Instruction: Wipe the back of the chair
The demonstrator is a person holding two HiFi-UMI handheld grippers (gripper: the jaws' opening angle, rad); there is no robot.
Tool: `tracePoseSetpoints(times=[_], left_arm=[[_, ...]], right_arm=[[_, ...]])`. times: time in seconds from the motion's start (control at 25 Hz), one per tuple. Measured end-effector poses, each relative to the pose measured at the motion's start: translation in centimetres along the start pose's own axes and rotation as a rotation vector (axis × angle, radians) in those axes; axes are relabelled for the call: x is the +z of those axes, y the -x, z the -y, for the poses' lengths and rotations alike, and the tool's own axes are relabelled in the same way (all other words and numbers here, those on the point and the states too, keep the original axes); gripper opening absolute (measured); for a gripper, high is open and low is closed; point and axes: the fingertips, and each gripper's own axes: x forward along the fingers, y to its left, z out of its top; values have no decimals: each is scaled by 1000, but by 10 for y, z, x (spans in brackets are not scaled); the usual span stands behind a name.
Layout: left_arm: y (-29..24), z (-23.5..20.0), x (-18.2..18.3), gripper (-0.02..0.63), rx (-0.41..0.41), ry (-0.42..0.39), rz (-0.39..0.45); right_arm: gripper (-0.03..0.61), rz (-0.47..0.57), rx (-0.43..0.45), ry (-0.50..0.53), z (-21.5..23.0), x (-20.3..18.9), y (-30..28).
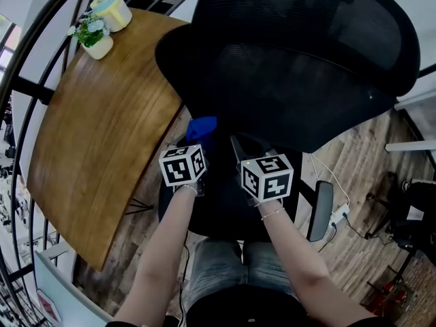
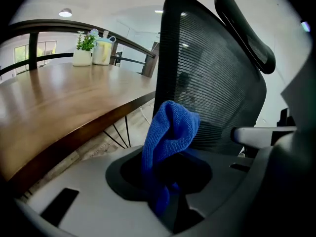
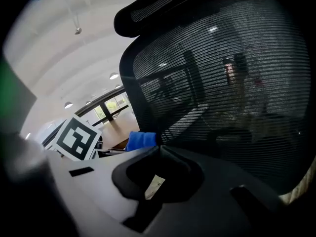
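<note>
The black mesh chair back rises in front of me, with its headrest on top. My left gripper is shut on a bunched blue cloth, which it holds up just short of the mesh near the back's lower left edge. In the head view the cloth sits at the foot of the back. My right gripper is shut with nothing in it. Its tips are close to the mesh, just right of the cloth.
A curved wooden table stands to the left, with a potted plant and a yellow container at its far end. A black railing runs behind it. The chair's armrest and a power strip are at the right.
</note>
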Motion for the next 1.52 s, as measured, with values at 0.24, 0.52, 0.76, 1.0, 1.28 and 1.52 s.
tracePoseSetpoints(times=[0.24,0.52,0.76,1.0,1.28,1.52], left_arm=[[8,-14,-5,114,25,28,2],[34,-22,-5,114,44,63,42],[76,6,10,114,8,62,127],[119,58,39,114,-90,55,200],[171,121,89,114,-193,-6,308],[215,181,127,114,-257,-108,398]], right_arm=[[29,0,-20,-16,0,-8,9],[29,33,-39,-19,7,-4,35],[29,108,-1,-15,12,15,77],[28,220,50,-25,14,57,132],[29,356,57,61,8,120,198],[29,449,102,147,-13,160,253]])
